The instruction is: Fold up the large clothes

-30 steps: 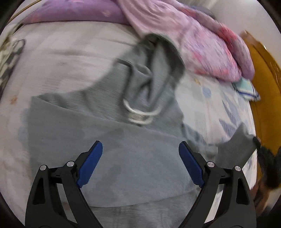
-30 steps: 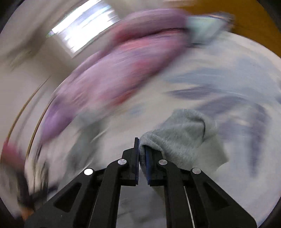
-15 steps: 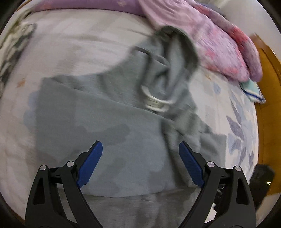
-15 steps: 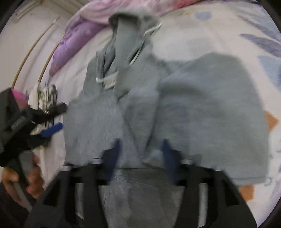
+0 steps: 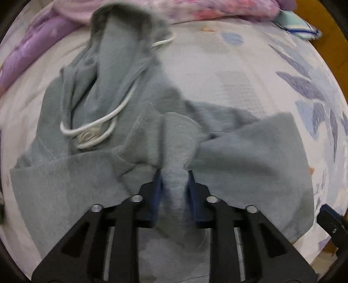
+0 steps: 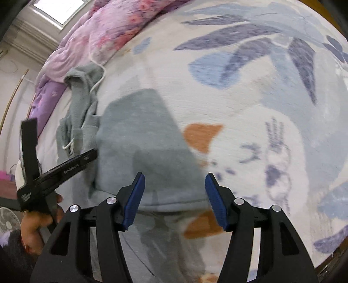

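both tongs swapped: left tongs [image 5: 174, 182] now clenched on grey hoodie [image 5: 139, 122] fold, right tongs [image 6: 174, 196] released.

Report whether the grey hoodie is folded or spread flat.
Partly folded: the grey hoodie has a sleeve laid across its body, and the left gripper pinches a bunched ridge.

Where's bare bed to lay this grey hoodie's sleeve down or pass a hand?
Bare floral bedsheet lies right of the grey hoodie, between its hood and the pink quilt, and right of the folded panel. Crowded: the hoodie's centre, where the left hand-held gripper pinches bunched fabric; the right hand-held gripper hovers open.
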